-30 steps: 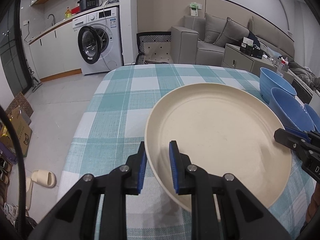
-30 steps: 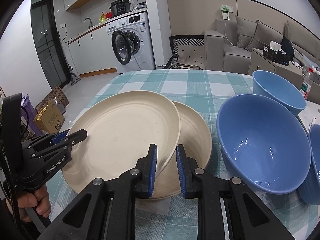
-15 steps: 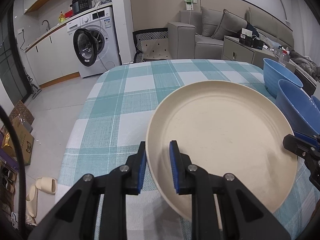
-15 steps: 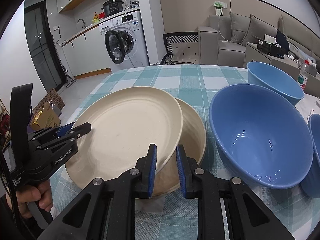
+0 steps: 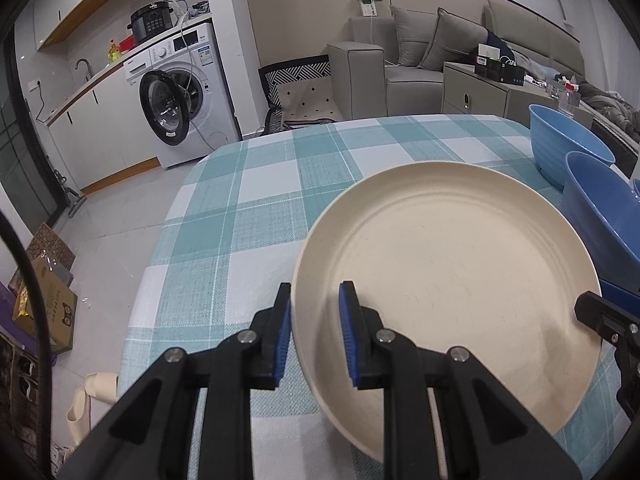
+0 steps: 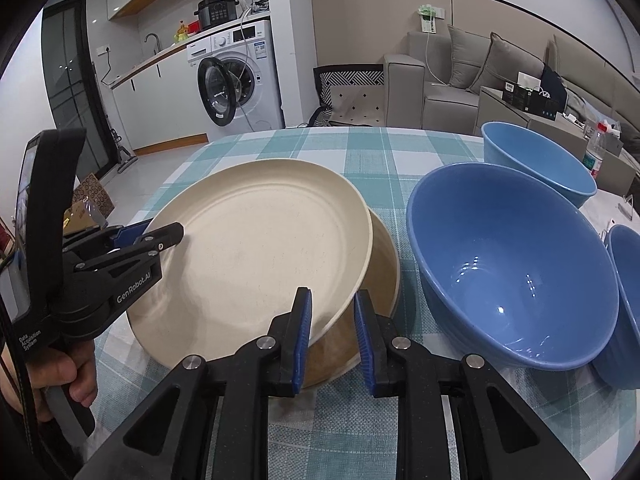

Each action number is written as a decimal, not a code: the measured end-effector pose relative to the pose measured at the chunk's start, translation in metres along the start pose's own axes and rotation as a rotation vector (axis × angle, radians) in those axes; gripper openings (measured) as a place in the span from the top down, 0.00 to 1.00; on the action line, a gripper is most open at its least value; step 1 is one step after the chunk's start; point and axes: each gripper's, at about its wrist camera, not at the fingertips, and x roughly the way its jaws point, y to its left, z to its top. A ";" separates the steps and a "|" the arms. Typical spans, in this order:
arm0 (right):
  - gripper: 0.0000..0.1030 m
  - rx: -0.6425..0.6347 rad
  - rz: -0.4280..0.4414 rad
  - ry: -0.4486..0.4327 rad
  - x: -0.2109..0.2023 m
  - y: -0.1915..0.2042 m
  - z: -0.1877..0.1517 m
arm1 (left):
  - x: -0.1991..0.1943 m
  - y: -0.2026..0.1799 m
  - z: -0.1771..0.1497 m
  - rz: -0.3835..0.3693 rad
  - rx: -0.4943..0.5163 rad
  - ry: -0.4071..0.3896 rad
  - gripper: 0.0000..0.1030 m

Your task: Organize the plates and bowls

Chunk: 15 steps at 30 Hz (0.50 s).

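With the left gripper [image 6: 176, 234] clamped on the rim of the upper plate [image 6: 256, 248], which rests tilted on the lower plate [image 6: 384, 260], and the right gripper [image 6: 332, 332] pinching that plate's near rim, slide the upper plate rightward level until both nest, beside the blue bowls [image 6: 512, 272].

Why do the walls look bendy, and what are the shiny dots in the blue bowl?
Both views: the fisheye lens curves straight lines and darkens the corners. Right wrist view: the dots in the blue bowl are glare from lights on its glossy inside.
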 end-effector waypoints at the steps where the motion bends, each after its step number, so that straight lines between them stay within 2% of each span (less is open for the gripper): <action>1: 0.78 0.001 -0.002 0.001 0.000 0.000 0.000 | 0.001 -0.001 0.001 0.000 0.002 0.002 0.80; 15: 0.78 -0.013 -0.061 0.000 0.001 -0.006 -0.006 | 0.008 -0.022 -0.001 0.025 0.084 0.013 0.80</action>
